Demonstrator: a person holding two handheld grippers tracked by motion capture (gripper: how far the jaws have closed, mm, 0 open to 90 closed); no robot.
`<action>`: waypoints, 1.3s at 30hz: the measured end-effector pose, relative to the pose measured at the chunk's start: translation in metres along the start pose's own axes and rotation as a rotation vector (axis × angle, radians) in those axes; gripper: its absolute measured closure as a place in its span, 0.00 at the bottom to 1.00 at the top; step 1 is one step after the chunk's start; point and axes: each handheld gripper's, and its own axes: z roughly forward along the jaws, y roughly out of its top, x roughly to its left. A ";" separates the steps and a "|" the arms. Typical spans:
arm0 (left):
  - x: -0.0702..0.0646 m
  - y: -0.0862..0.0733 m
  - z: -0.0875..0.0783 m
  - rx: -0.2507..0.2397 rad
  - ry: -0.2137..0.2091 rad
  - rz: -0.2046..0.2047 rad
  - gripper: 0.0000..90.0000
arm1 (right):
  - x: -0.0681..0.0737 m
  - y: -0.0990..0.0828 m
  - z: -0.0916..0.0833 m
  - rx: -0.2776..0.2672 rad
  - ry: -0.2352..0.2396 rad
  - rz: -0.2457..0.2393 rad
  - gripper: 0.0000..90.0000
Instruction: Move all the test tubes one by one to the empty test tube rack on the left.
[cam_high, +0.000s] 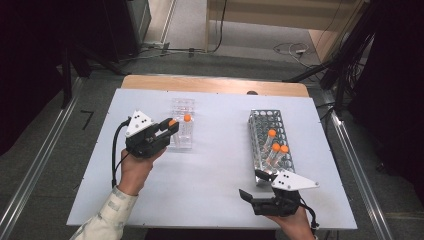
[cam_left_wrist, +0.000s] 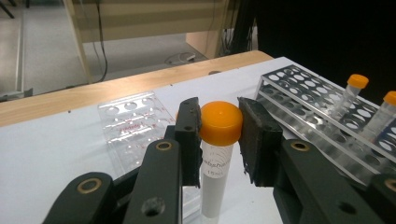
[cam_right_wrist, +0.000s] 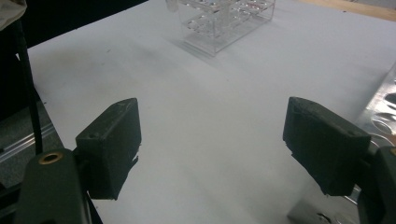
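Clear plastic rack sits left of centre on the white table; one orange-capped tube stands in it, other holes look empty. Metal rack on the right side, long axis running near to far, holds three orange-capped tubes in its middle part, leaning a bit; remaining holes open.

Left gripper is at the near left edge of the clear rack, jaws pinching a tube by its orange cap; the tube hangs upright, white label with small print on its body. In the left gripper view the clear rack lies behind the cap and the metal rack is off to the right.

Right gripper is at the near right of the table, just near of the metal rack's near end, jaws spread wide, nothing between them, bare white surface below.

Table: white sheet over a wooden top, wood strip showing at the far edge. Grey floor around, cables on the floor at the far side, dark stands at both sides.
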 end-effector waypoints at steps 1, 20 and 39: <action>0.001 0.001 0.001 -0.001 0.007 -0.001 0.78 | -0.001 -0.001 -0.002 -0.001 -0.004 0.004 0.20; 0.020 0.019 0.028 0.009 0.058 -0.021 0.78 | -0.018 -0.019 -0.027 -0.014 -0.057 0.057 0.20; 0.026 0.023 0.057 0.008 0.107 -0.005 0.78 | -0.022 -0.022 -0.034 -0.023 -0.069 0.073 0.20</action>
